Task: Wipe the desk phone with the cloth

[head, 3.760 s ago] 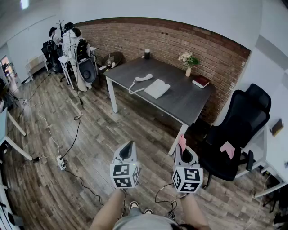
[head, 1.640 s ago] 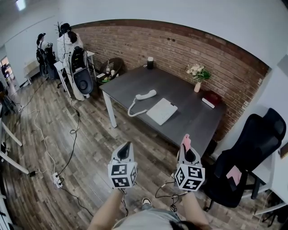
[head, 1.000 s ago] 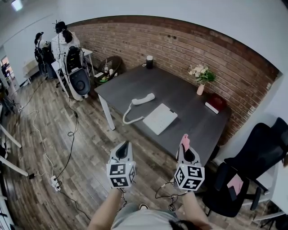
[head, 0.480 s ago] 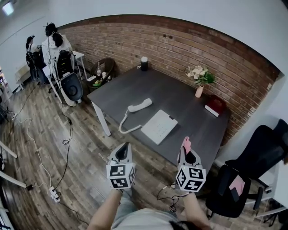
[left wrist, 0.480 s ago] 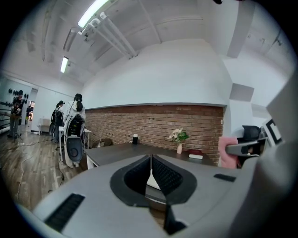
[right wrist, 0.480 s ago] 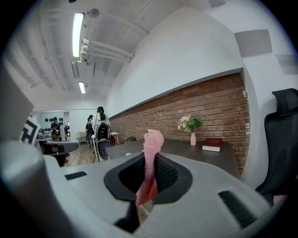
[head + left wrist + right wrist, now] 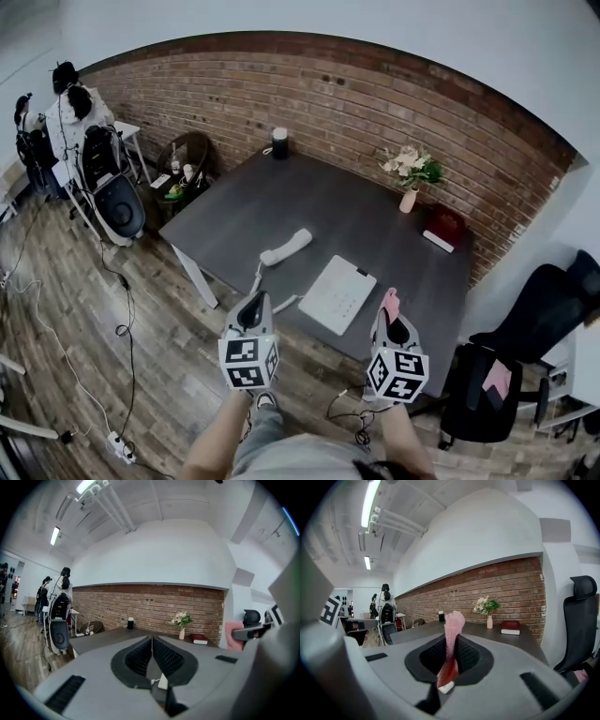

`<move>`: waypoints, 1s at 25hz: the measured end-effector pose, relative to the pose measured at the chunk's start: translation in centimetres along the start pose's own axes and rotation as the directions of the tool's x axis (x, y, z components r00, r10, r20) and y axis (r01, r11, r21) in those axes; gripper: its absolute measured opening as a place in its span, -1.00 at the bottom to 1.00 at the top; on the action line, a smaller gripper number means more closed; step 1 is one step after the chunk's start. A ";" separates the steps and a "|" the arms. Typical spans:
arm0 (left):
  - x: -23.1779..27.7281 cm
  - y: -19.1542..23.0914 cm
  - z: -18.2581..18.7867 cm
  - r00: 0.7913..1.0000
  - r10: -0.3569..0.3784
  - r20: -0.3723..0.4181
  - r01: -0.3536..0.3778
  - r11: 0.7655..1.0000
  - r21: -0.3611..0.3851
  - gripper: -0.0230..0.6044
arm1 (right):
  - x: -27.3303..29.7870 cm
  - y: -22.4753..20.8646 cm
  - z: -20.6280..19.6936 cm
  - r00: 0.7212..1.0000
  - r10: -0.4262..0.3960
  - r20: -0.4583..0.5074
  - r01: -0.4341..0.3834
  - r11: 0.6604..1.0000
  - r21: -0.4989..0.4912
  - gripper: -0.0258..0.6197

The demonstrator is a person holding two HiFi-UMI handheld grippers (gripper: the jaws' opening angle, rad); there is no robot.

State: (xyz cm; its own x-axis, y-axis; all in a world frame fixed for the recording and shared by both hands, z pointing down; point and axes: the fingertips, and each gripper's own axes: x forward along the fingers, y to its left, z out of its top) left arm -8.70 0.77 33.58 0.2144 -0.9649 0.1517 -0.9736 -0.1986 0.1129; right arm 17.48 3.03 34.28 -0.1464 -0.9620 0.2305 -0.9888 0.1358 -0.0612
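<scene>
The white desk phone base lies on the dark grey desk near its front edge. Its handset is off the base to the left, joined by a coiled cord. My left gripper is shut and empty, held in the air just in front of the desk edge, left of the phone. My right gripper is shut on a pink cloth that sticks up between its jaws, right of the phone. The same pink cloth shows in the right gripper view.
On the desk stand a flower vase, a red book and a dark cup at the back. A black office chair stands at the right. A brick wall runs behind. Cables lie on the wooden floor.
I have walked up to the desk: the phone and desk now lie much closer, right in front of both grippers. The grippers keep their pose and the cloth stays held.
</scene>
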 end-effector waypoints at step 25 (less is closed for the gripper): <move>17.0 2.1 -1.3 0.940 -0.323 -0.111 0.324 0.946 -0.002 -0.89 | 7.1 0.1 -1.2 0.946 -0.312 -0.092 0.316 0.948 0.034 -0.84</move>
State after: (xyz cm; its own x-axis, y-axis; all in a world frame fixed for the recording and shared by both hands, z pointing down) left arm -7.00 -15.81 37.70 0.5243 -0.8239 0.2150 -0.8512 -0.5005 0.1579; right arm 16.27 -3.50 37.12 0.1676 -0.9303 0.3264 -0.9829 -0.1833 -0.0179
